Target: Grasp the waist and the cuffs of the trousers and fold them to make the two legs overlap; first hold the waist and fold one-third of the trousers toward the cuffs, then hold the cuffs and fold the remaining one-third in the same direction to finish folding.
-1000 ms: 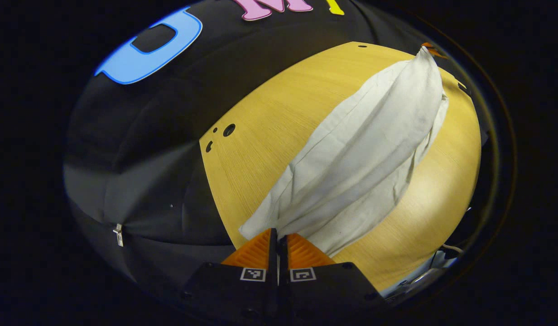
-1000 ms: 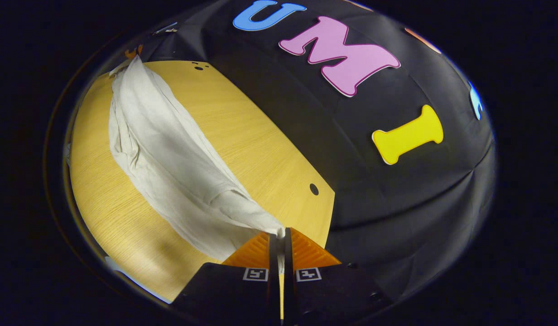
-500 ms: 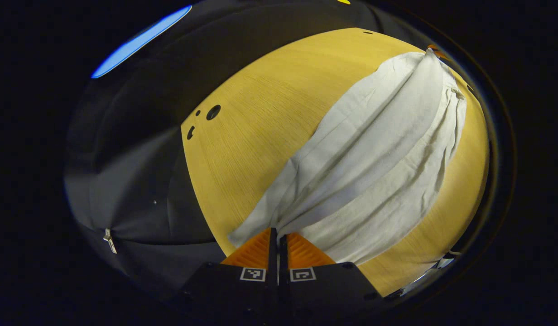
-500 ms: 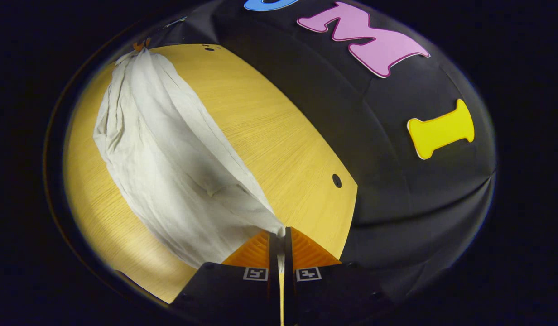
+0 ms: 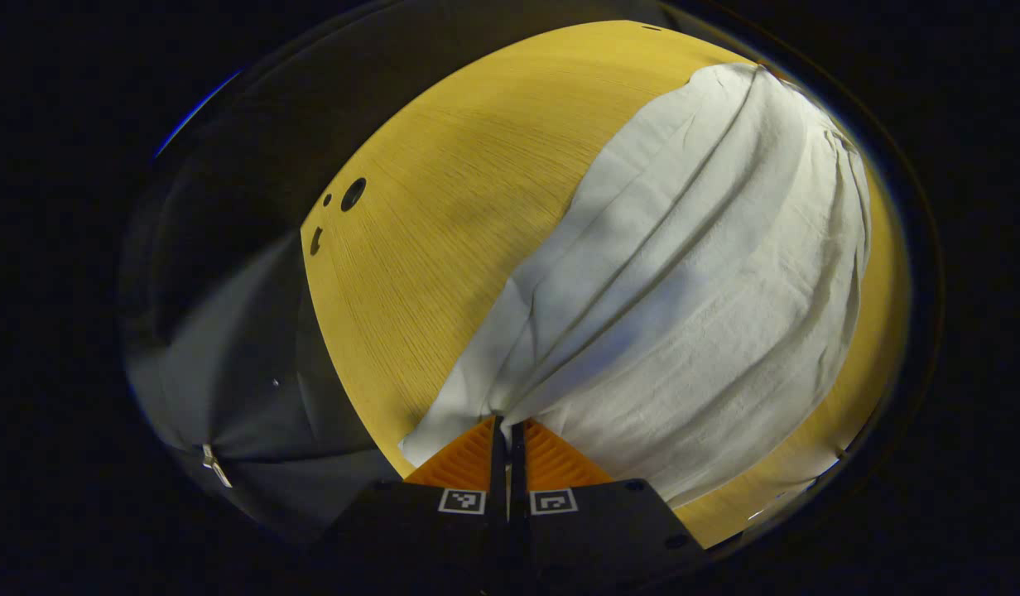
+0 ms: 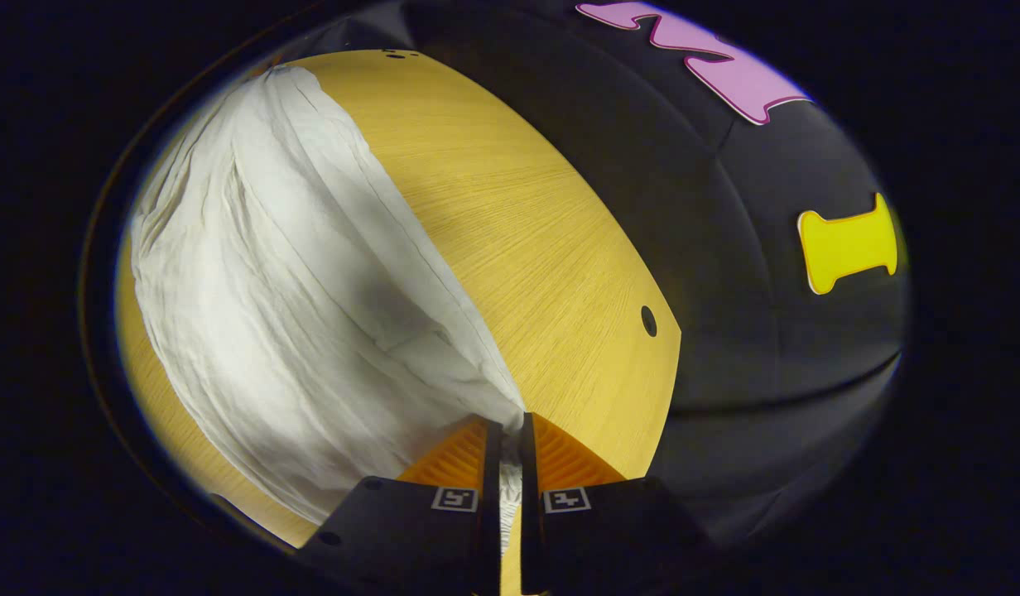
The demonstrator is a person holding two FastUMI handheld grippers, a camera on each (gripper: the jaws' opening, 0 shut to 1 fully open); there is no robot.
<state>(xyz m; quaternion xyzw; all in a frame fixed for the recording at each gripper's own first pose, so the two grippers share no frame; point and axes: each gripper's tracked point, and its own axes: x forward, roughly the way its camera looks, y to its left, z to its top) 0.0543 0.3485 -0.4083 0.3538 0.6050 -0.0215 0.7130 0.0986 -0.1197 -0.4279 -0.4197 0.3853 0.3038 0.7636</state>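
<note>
On table (image 5: 444, 207), from 6 to 1 o'clock in the left gripper view, from 6 to 11 o'clock in the right gripper view:

1. Table. Wood-grain top, holes near the far edge. More of it now shows than a second ago, the booth wall having slid toward the rim: both cameras have come lower and closer.

2. Trousers (image 5: 692, 273). Pale cloth, long creases running end to end. A second ago a narrow taut band strung between the grippers; now a broad, slack spread lying toward the top. Judgement: the lengthwise fold, leg over leg, is being laid down, and the thirds are not yet begun.

3. Left gripper (image 5: 507, 424). Jaws pressed together on one end of the trousers at 6 o'clock. Which end, waist or cuffs, cannot be told.

4. Right gripper (image 6: 507, 424). Jaws nearly closed, cloth pinched in the slit between them, at 6 o'clock.
</note>
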